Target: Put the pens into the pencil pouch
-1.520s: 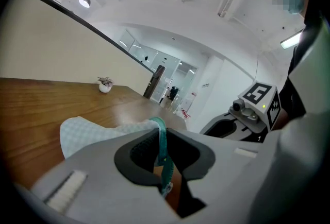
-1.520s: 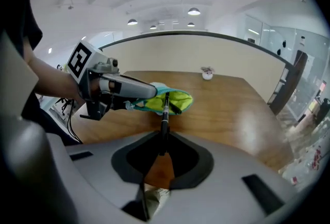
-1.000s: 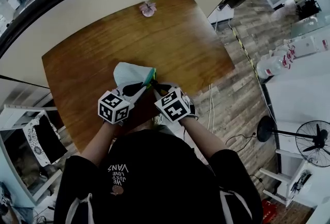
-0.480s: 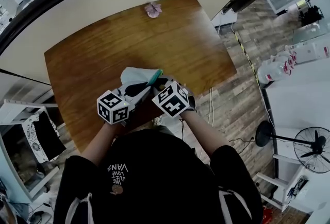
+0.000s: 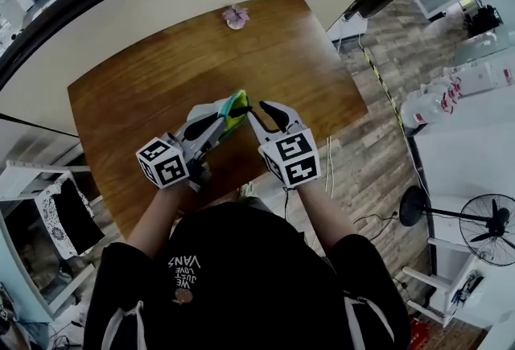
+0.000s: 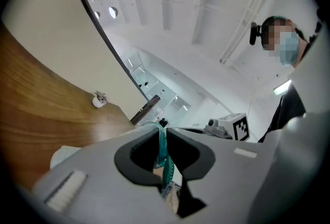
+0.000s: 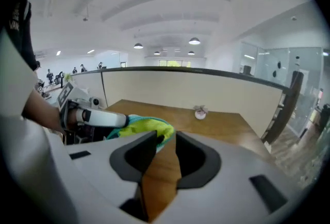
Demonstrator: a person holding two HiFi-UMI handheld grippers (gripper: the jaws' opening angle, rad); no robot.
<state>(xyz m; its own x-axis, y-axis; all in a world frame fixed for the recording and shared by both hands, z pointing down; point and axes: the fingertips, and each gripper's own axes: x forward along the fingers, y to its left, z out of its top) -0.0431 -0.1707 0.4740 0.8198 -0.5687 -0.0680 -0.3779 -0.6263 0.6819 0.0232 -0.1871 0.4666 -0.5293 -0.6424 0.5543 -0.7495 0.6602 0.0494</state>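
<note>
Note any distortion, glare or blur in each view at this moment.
Head view: fisheye bows the table edges, pale glare near its right corner, sharp. Left gripper view: dark corners, washed-out ceiling, pouch strip between the jaws slightly soft. Right gripper view: round vignette, even lighting, pouch crisp.

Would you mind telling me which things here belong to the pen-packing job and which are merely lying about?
Job: pencil pouch, clamped in the left gripper; right gripper, its jaws just opening, nothing between them. No pens visible.
Lying about: small pink ornament at the far edge of the table; standing fan.
</note>
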